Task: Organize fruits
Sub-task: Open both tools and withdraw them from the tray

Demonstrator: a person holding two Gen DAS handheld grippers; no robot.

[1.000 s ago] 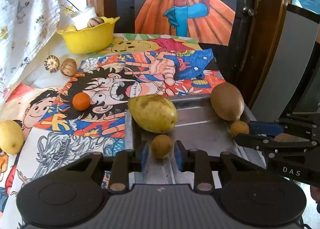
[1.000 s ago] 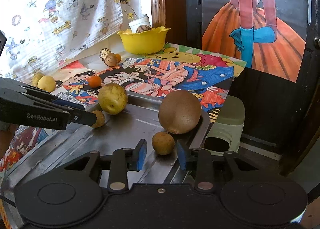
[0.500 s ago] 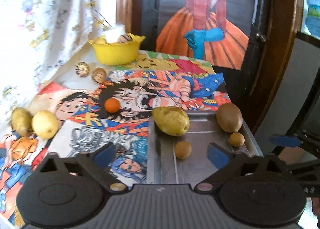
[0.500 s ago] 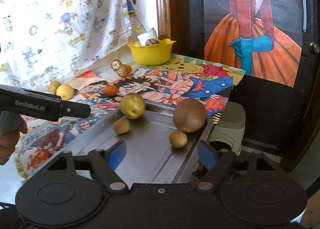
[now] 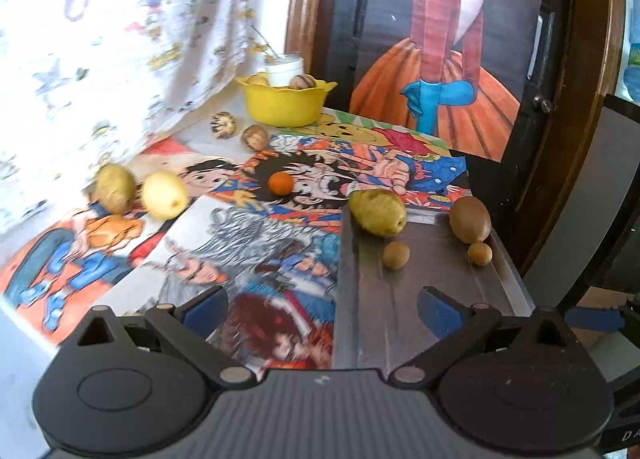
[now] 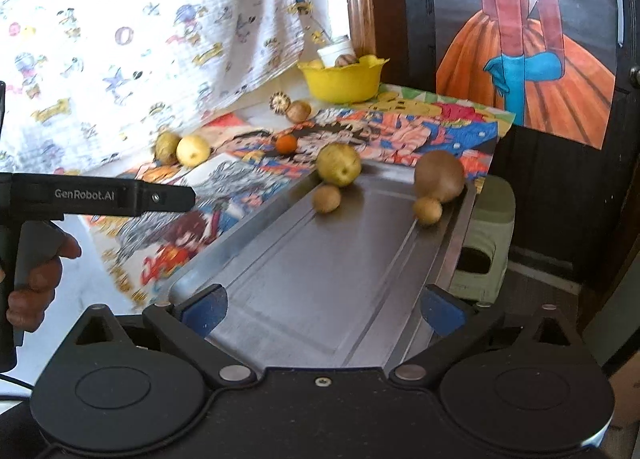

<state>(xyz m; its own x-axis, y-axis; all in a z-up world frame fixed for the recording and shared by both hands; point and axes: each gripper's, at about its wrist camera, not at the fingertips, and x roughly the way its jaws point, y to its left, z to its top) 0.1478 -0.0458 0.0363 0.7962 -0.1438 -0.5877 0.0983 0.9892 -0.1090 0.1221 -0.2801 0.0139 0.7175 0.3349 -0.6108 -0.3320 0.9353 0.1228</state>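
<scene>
Showing hand [image 6: 32, 283] gripping left gripper [image 6: 176, 197], right view only

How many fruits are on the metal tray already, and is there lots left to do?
Four sit on the tray: a pear, a kiwi and two small brown fruits. Both the left gripper and right gripper are open and empty. The small orange and two yellow fruits remain on the tablecloth.

One metal tray [image 5: 360, 323] holding four fruits: one yellow-green pear [image 5: 378, 212], one kiwi [image 5: 469, 219], two small brown round fruits [image 5: 396, 255]; on the cloth: one small orange [image 5: 280, 183], two yellow fruits [image 5: 165, 195], two striped nuts [image 5: 221, 124]; one yellow bowl [image 5: 285, 104], contents perhaps three items.
</scene>
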